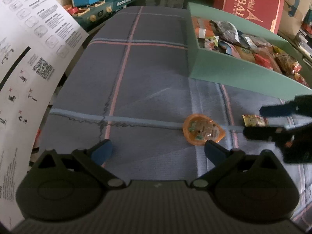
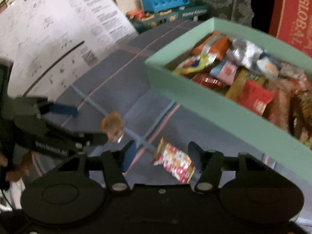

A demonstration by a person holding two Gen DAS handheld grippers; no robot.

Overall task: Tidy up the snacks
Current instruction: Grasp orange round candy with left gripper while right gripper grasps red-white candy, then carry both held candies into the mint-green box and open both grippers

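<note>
left wrist, crinkly round orange packet [image 1: 203, 131], plaid cloth [image 1: 148, 89]

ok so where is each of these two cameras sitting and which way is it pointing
Left wrist view: on the left tongs, angled down at the plaid cloth and the orange snack cup; its own two fingers spread wide, the right tongs entering at right.
Right wrist view: on the right tongs, angled down at the red-and-yellow snack packet between its fingers, mint box beyond; the left tongs and a bit of hand at left.
Shared: cup, packet, box, cloth, the printed sheet.
</note>
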